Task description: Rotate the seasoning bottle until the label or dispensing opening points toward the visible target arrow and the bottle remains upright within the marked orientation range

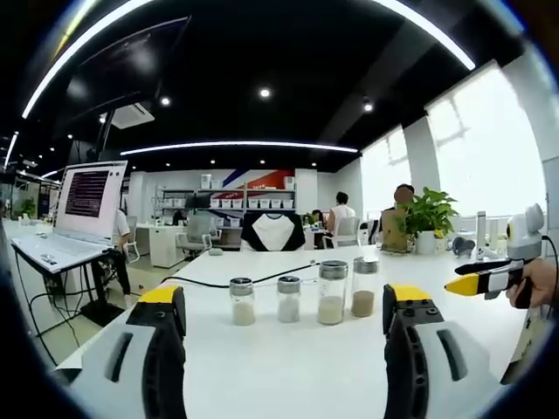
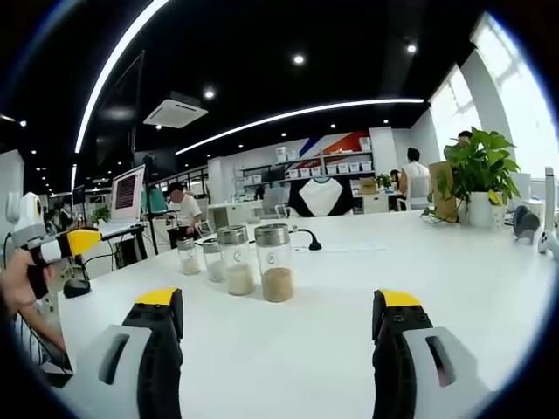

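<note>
Room was bright; long white ceiling strip lights (image 1: 236,146) and small recessed spotlights (image 1: 265,92) lit a dark ceiling. Tall blown-out windows (image 1: 480,140) glared white. Fisheye bending curved edges; far background was soft.

Left gripper (image 1: 284,327) held level and low, jaws spread wide apart, yellow-tipped, nothing between them. Right gripper (image 2: 278,332) likewise — jaws parted, empty, pointing forward. In the left gripper view, right gripper at the right edge, a hand (image 1: 543,284) wrapped round its grip. In the right gripper view, left gripper at the left edge — hand (image 2: 16,284) behind its yellow tip.
</note>
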A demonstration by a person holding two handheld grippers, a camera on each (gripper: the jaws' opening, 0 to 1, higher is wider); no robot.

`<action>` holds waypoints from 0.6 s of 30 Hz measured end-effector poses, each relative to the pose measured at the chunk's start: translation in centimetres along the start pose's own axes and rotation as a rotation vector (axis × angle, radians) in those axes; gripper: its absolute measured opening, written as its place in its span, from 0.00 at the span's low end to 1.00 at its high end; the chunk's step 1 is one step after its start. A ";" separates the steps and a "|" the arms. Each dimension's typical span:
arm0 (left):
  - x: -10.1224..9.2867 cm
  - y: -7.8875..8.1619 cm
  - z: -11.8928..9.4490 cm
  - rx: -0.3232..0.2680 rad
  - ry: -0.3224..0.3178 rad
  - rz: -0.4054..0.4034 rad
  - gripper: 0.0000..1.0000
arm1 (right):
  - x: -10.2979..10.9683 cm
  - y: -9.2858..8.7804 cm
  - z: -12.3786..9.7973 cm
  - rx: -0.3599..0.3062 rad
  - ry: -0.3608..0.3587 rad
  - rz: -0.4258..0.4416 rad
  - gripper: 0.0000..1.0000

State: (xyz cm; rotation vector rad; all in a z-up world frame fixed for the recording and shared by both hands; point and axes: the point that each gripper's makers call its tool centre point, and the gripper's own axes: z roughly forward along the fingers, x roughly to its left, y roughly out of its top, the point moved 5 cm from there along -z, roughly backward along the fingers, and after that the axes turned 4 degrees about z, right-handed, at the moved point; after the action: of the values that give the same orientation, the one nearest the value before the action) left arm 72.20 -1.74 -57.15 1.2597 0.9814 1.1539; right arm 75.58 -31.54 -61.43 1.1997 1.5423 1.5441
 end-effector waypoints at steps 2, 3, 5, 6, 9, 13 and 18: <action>0.0 -0.1 0.0 0.006 -0.001 0.003 0.99 | 0.2 0.2 0.1 -0.008 0.000 0.002 0.89; 0.0 -0.1 0.0 0.007 -0.001 0.004 0.99 | 0.4 0.4 0.2 -0.011 0.008 0.001 0.89; 0.0 -0.2 0.0 0.009 -0.001 0.002 0.99 | 0.6 0.6 0.3 -0.013 0.012 -0.003 0.89; 0.0 -0.2 0.0 0.011 -0.002 0.000 0.99 | 0.8 0.8 0.4 -0.016 0.017 -0.007 0.89; 0.0 -0.3 0.0 0.014 -0.002 -0.002 0.99 | 1.1 1.0 0.6 -0.016 0.026 -0.005 0.89; 0.0 -0.4 0.0 0.016 -0.002 -0.003 0.99 | 1.6 1.2 1.1 -0.016 0.035 -0.008 0.89; 0.3 -0.5 -0.2 0.023 0.009 -0.005 0.99 | 2.0 1.2 1.8 -0.013 0.046 -0.012 0.89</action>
State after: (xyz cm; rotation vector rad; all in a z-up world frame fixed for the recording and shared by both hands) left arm 72.09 -1.41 -57.63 1.2708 1.0063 1.1477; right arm 76.71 -29.14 -60.10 1.1531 1.5639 1.5822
